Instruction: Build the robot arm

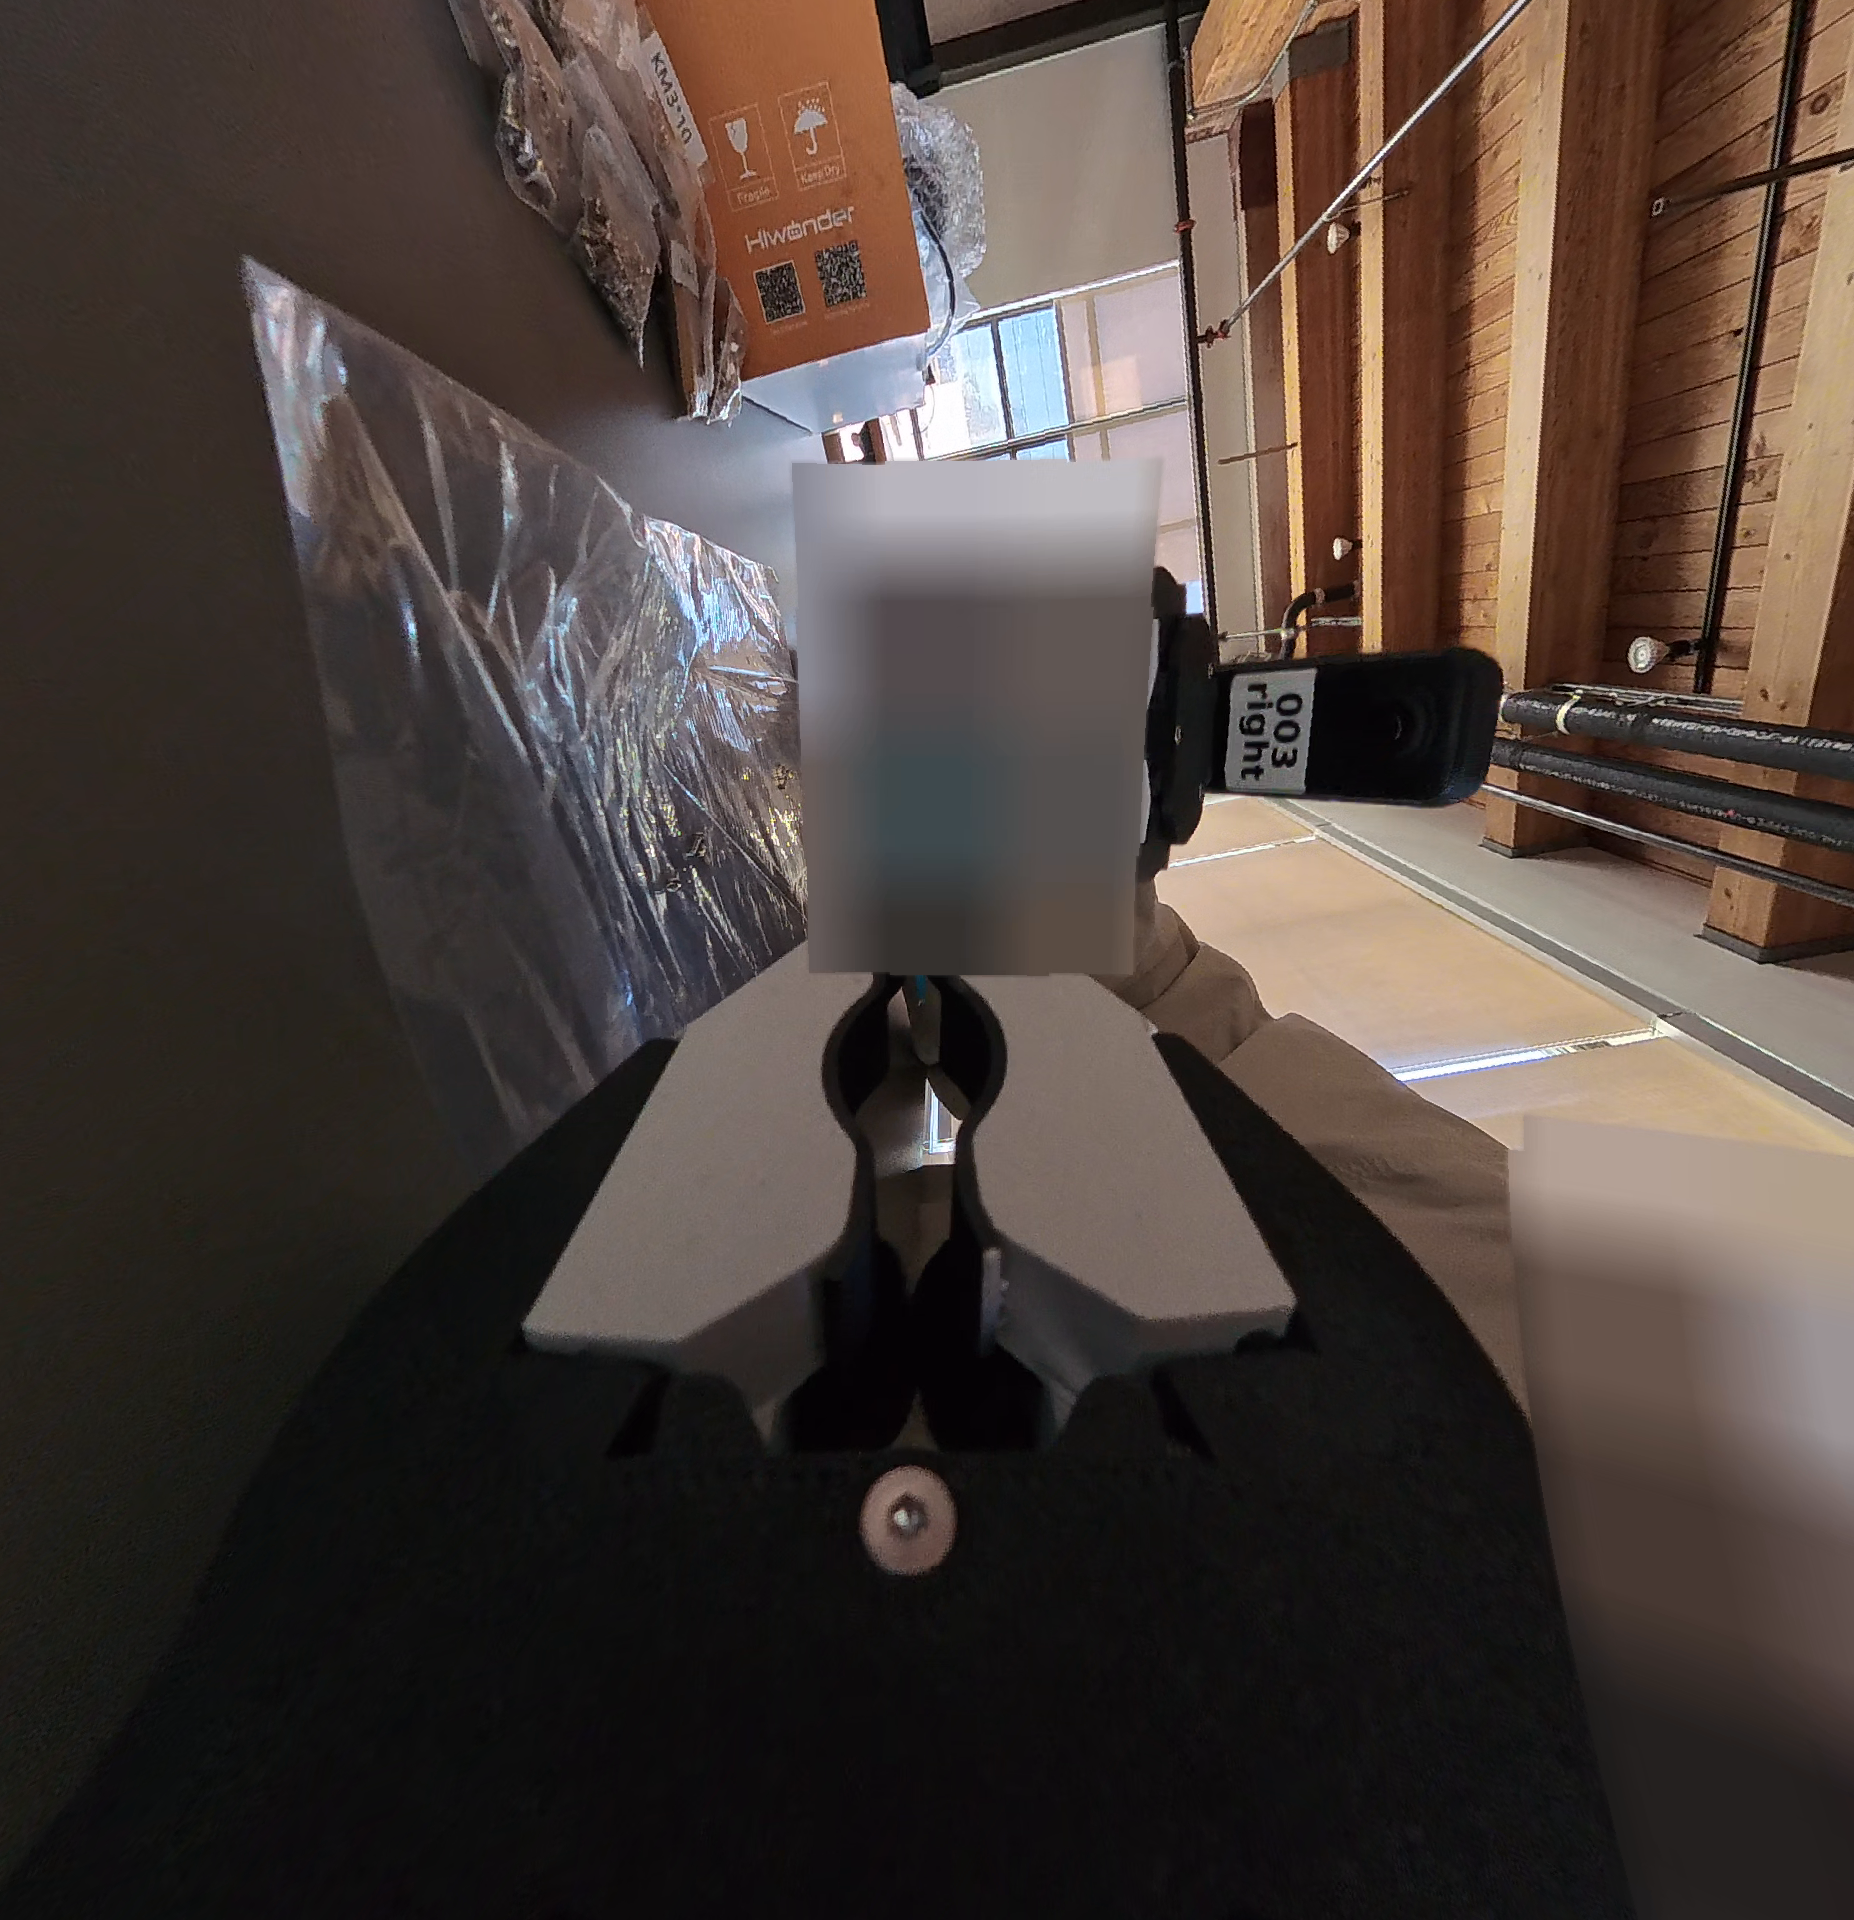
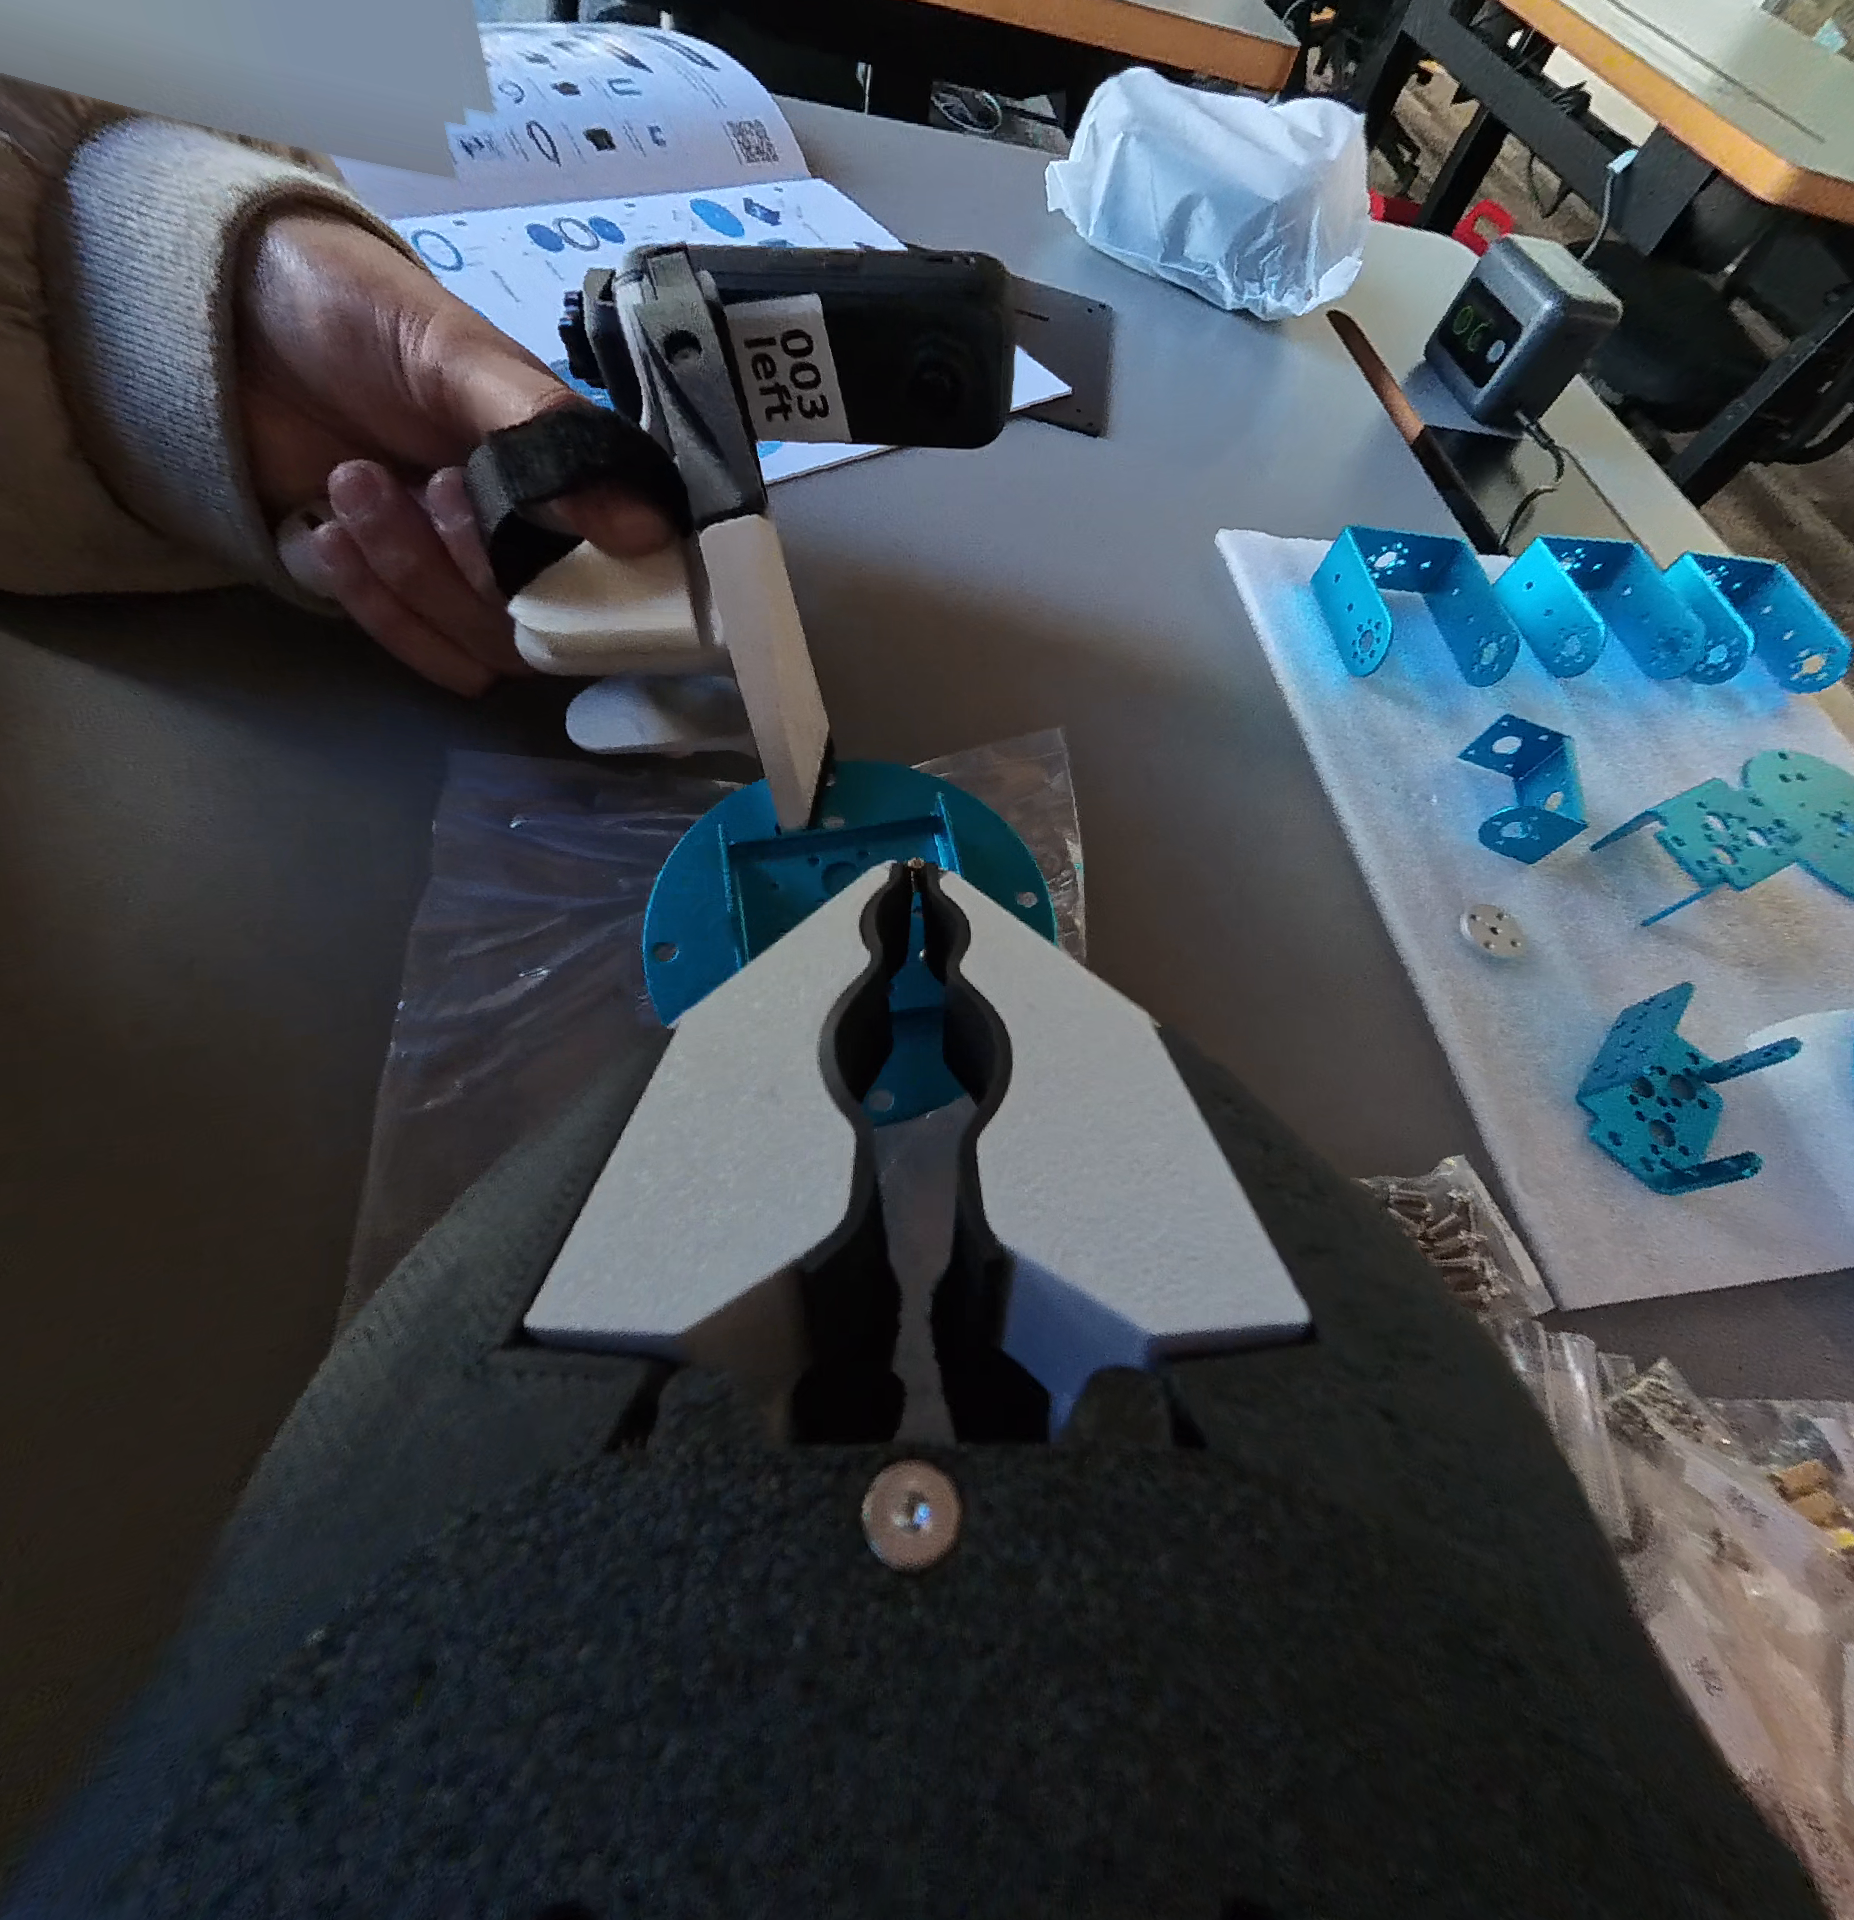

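Right tongs [image 2: 915, 871] pinch tiny screw [image 2: 915, 864] over blue disc [image 2: 694, 894]; left tongs [image 2: 803, 805] together, clamping bracket [image 2: 798, 862] wall.

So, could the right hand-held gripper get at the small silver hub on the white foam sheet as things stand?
Probably yes. The silver hub lies alone on a bare stretch of the foam sheet, with blue brackets apart from it. But the right hand-held gripper is closed on a tiny screw-like part over the blue round plate.
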Available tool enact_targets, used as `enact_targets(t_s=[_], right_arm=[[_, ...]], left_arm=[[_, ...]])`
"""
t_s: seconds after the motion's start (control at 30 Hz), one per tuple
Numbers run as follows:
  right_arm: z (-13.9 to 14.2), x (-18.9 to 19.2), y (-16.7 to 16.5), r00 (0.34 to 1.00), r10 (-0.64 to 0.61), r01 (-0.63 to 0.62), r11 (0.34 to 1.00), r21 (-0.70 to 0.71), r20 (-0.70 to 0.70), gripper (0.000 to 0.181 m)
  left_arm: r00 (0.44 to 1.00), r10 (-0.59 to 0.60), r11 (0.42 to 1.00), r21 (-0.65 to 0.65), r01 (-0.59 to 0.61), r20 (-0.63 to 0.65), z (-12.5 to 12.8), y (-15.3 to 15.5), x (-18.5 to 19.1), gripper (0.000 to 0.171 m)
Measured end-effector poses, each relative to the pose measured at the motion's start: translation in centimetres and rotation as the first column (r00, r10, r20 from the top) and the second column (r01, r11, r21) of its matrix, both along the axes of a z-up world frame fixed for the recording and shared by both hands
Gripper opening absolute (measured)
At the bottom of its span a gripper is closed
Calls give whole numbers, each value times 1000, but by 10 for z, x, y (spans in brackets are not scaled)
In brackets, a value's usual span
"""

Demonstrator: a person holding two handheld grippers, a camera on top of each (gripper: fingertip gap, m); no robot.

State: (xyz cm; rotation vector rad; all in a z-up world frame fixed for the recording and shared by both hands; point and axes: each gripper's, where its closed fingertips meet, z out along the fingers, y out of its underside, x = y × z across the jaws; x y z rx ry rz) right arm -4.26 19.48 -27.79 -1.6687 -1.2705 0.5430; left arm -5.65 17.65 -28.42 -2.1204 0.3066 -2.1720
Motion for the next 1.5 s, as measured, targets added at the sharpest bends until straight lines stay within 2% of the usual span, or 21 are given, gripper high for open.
enact_targets(t_s=[0.67, 0.87, 0.93, 1.0, 1.1, 1.3, 1.5], right_arm=[[-6, -1, 3, 998, -38, 37, 999, 27, 55, 0], [9, -3, -1, 999, -27, 27, 999, 20, 47, 0], [14, -3, -5, 996, -10, 11, 1000, -12, 85, 1], [11, -6, -18, 988, 86, -74, 992, -101, 126, 3], [-2, -5, -19, 962, 143, -103, 979, -175, 234, 15], [-8, -10, -19, 901, 226, -181, 972, -151, 370, 8], [-12, -13, -15, 840, 239, -213, 971, -110, 487, 3]], left_arm=[[1000, 18, 1000, 9, -18, -11, 0, 3, -2, 0], [1000, 21, 1000, -4, -21, 1, 2, 4, -3, 0], [1000, 17, 1000, -5, -17, 2, 1, 3, -3, 0], [1000, 12, 1000, -7, -12, -2, 0, 2, -2, 0], [1000, 4, 1000, -4, -4, -14, -2, 0, 0, 0], [1000, 13, 1000, 1, -13, -22, -3, 3, -2, 0], [1000, 6, 1000, 7, -6, -29, -4, 1, -1, 0]])
